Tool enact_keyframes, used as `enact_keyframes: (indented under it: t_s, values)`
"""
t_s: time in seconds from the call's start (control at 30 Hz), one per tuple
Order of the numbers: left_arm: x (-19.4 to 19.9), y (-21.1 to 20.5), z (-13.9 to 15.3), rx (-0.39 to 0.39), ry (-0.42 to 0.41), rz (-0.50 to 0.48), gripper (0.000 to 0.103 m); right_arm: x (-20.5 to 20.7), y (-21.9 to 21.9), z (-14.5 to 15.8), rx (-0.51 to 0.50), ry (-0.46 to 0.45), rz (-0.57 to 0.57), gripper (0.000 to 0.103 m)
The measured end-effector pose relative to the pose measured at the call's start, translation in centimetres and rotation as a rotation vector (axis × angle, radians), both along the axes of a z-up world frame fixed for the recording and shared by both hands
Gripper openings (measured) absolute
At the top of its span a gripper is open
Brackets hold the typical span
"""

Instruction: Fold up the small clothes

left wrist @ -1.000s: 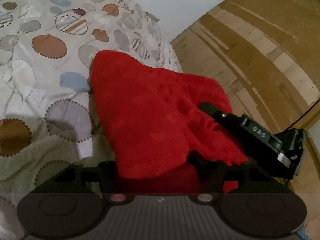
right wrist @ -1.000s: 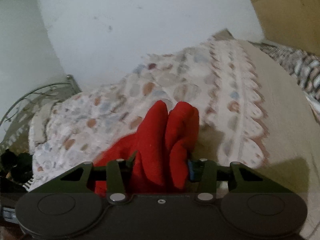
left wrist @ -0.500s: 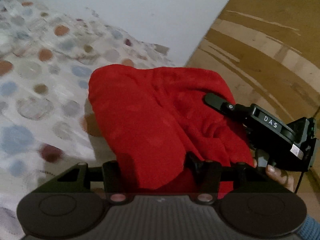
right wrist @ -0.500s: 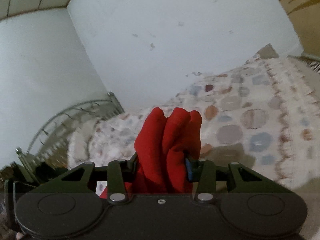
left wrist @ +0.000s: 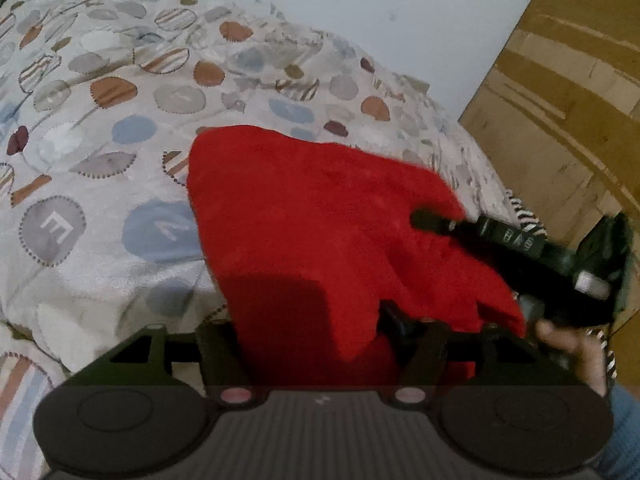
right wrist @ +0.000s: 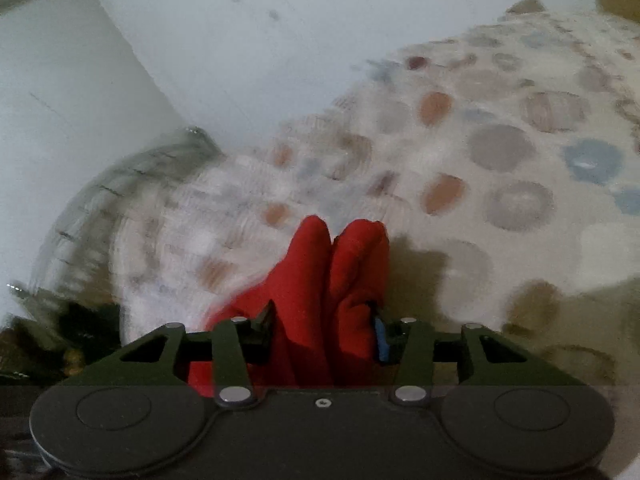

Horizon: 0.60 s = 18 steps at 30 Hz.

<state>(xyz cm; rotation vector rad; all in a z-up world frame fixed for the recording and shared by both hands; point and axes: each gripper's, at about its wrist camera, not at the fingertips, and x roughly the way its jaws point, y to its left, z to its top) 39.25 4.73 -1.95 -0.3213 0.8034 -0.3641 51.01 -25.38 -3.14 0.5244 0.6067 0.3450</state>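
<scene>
One red cloth [left wrist: 312, 220], two grippers, one bed.
A single patterned bedspread [left wrist: 120, 120] covers the bed; the left gripper [left wrist: 316, 344] and right gripper [right wrist: 324, 336] make two; one hand [left wrist: 568, 344] shows.

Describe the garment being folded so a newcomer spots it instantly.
Start at the bed, covered by a pale bedspread printed with brown, blue and grey circles. Near its edge by the wooden floor lies the red fleece garment, bunched. It is the only solid bright red, fuzzy item there.
</scene>
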Motion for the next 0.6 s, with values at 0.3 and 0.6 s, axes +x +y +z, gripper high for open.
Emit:
enact_keyframes:
  t_s: [0.3, 0.6]
  values:
    - [0.1, -0.6, -0.5, 0.02, -0.01, 0.021, 0.075, -1.8, -1.5, -1.2, -0.041, -0.009, -0.028, 0.066]
    - [-0.7, -1.4, 0.8, 0.101, -0.019, 0.075, 0.102, -2.9, -1.4, -0.1, -0.13, -0.052, -0.059, 0.089]
